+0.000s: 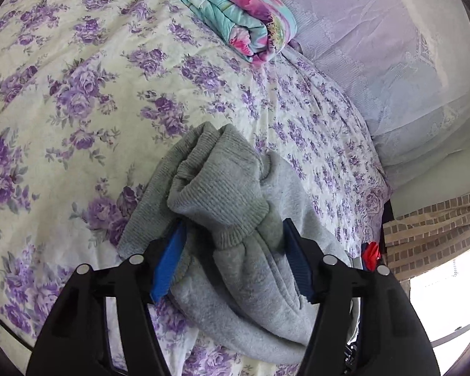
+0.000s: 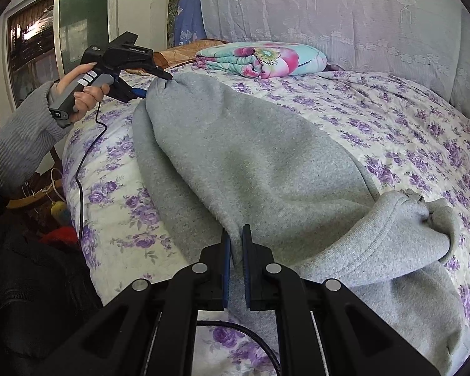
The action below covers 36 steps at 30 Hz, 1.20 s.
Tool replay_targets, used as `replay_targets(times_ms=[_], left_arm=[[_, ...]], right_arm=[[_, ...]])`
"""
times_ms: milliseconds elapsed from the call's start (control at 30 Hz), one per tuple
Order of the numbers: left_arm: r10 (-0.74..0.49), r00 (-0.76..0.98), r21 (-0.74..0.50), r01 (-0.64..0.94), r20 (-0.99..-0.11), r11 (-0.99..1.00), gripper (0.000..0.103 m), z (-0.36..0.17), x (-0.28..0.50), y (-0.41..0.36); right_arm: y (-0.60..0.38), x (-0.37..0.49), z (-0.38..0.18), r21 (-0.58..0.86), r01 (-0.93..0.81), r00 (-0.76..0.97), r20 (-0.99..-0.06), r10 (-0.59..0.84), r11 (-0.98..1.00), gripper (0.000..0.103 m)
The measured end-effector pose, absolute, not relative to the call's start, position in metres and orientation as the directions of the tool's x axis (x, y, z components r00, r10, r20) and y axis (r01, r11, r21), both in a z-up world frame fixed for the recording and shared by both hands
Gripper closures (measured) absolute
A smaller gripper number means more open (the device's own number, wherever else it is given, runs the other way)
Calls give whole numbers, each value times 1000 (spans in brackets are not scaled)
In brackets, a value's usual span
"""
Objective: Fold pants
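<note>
A bed spread with a cream quilt printed with purple roses [image 1: 87,94] fills both views. Beyond the grippers lie a folded turquoise blanket with pink flowers [image 1: 235,15] and, behind it, a pale lilac lace-covered bolster [image 2: 329,12].

The grey fleece sweatpants [image 2: 250,163] lie on the quilt, stretched between the two grippers. The right gripper [image 2: 236,235] is clamped on a fold of the fleece near the ribbed waistband, which sits just to its right. The left gripper [image 1: 232,228] stands with its blue pads parted around the bunched ribbed cuffs; the pads do not visibly press the cloth, which rests between them on the quilt.

Only the right wrist view shows the person's left hand [image 2: 84,94] in a grey ribbed sleeve holding the other gripper's handle, its trailing black cable, and a window [image 2: 59,31] at the far left. Only the left wrist view shows the brown checked cloth [image 1: 432,228] off the bed's edge to the right.
</note>
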<state>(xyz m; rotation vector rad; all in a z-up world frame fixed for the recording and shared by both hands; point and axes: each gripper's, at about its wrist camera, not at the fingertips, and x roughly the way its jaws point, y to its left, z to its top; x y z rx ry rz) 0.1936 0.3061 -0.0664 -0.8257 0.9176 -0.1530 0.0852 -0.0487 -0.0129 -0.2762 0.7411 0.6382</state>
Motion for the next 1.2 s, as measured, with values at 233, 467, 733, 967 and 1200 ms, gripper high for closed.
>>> replay_targets(times_ms=[233, 467, 733, 967, 1200], left_arm=[[-432, 656, -669, -153, -619, 727, 78, -50, 155, 309], [-421, 626, -654, -195, -656, 731, 63, -92, 147, 317], [-305, 762, -615, -150, -570, 775, 50, -26, 103, 302], [-525, 558, -521, 183, -643, 834, 41, -32, 136, 162], [-466, 505, -367, 287, -726, 885, 26, -87, 142, 107]], right_arm=[[-48, 73, 0, -41, -646, 568, -693, 444, 762, 96], [-46, 78, -40, 62, -626, 499, -734, 461, 777, 96], [-49, 75, -45, 90, -601, 515, -716, 471, 794, 95], [-50, 71, -47, 103, -575, 533, -706, 467, 811, 95], [-56, 63, -28, 134, -546, 553, -683, 477, 827, 70]])
